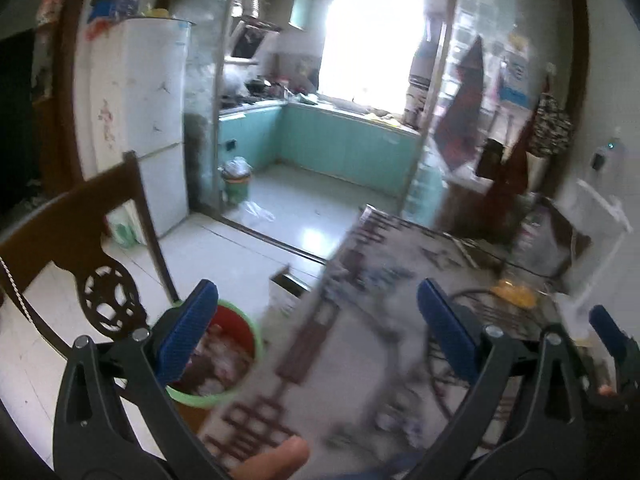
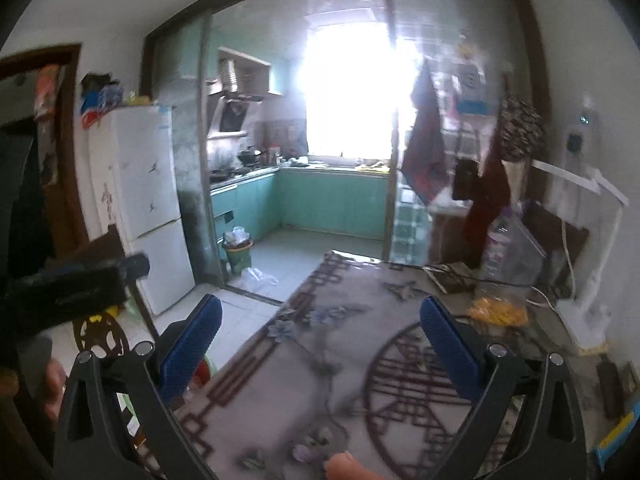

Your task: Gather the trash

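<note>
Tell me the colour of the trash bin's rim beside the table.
Green rim on the trash bin; left wrist view shows it best.

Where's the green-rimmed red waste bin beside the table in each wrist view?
Left wrist: green-rimmed red waste bin lower left, behind the left gripper's left blue pad, below the table edge.
Right wrist: only a sliver shows lower left, behind the right gripper's left pad.
Shared landmark: white refrigerator.

The left gripper (image 1: 318,320) is standing wide open with nothing between its blue pads. The right gripper (image 2: 320,334) is gaping likewise, empty, filling the frame's lower part.
</note>
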`<state>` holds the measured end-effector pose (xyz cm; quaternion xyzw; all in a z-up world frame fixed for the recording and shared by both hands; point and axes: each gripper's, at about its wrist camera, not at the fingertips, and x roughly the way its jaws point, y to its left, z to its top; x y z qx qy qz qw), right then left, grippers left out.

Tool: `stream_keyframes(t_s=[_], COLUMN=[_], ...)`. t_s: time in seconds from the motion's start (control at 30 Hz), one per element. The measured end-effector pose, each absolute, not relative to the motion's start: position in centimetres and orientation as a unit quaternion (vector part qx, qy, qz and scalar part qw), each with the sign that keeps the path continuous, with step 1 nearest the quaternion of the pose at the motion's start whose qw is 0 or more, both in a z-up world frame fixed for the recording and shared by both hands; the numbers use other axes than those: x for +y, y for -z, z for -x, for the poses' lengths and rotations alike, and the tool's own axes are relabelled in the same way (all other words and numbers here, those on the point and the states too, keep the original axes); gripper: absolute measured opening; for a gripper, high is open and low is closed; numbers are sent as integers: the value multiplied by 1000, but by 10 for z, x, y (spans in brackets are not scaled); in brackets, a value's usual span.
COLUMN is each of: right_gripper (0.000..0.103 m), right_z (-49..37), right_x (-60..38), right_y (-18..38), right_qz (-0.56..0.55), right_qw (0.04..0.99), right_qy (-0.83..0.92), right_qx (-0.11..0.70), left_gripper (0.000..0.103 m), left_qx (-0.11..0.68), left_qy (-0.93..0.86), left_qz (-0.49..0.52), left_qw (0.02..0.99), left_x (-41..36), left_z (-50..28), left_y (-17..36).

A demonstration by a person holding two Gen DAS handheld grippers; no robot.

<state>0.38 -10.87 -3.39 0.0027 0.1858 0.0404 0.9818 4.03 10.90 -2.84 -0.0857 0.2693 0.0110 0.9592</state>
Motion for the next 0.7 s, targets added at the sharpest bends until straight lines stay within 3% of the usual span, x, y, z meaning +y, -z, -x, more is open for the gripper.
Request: stream_keyframes(t_s=[0.27, 0.7], right_gripper=[96, 96], right_z=[23, 21], right_x=[-163, -188], right_y=[34, 31], right_qz=[-4, -29], right_qw=[981, 979], right_qy=[-27, -45], right_qx=[190, 198], left_gripper=[98, 98], left_qx=[272, 253], left_qy=[-30, -67], left_qz=[79, 47], left_qw=[959, 964], left_x=[58, 41], left_z=[-21, -1], left_y=[23, 18])
